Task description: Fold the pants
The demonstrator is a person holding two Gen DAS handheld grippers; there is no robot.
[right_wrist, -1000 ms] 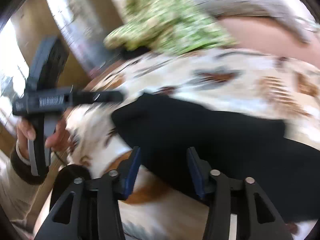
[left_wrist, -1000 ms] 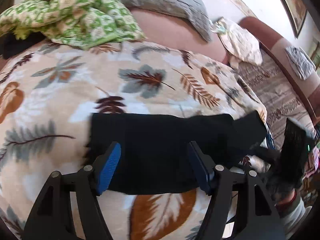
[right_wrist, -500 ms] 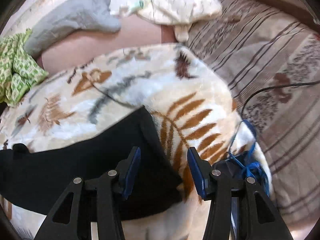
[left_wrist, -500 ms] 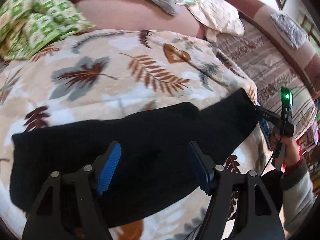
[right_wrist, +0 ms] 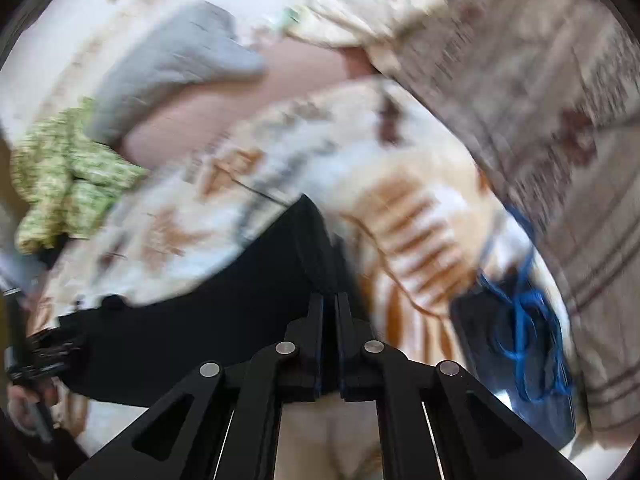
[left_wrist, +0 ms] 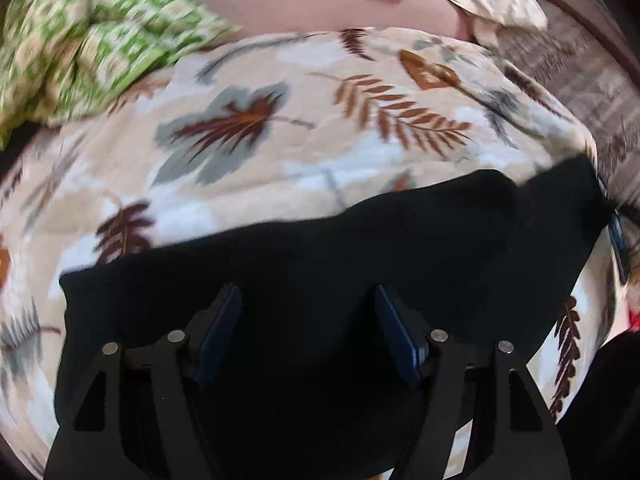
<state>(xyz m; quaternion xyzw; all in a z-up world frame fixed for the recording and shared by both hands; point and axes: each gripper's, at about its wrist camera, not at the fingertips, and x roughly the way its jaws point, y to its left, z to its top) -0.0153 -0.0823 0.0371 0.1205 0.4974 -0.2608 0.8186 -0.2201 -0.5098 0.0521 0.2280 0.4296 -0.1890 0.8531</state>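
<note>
The black pants (left_wrist: 360, 248) lie flat in a long strip across the leaf-print blanket (left_wrist: 280, 120). My left gripper (left_wrist: 308, 320) is open and hovers low over the middle of the pants, with fabric between and under its blue pads. In the right wrist view the pants (right_wrist: 224, 300) run off to the left. My right gripper (right_wrist: 329, 312) is shut on the right end of the pants, at the edge near the blanket's side. The view is blurred by motion.
A green patterned cloth (left_wrist: 80, 48) lies at the back left of the bed, with a grey pillow (right_wrist: 172, 64) and a cream cloth (left_wrist: 492, 4) behind. A dark blue item with blue cord (right_wrist: 520, 320) lies at the bed's right edge, beside a striped rug (right_wrist: 560, 100).
My right gripper has closed on the right end of the pants. My left gripper has moved closer over the middle of the pants and stays open.
</note>
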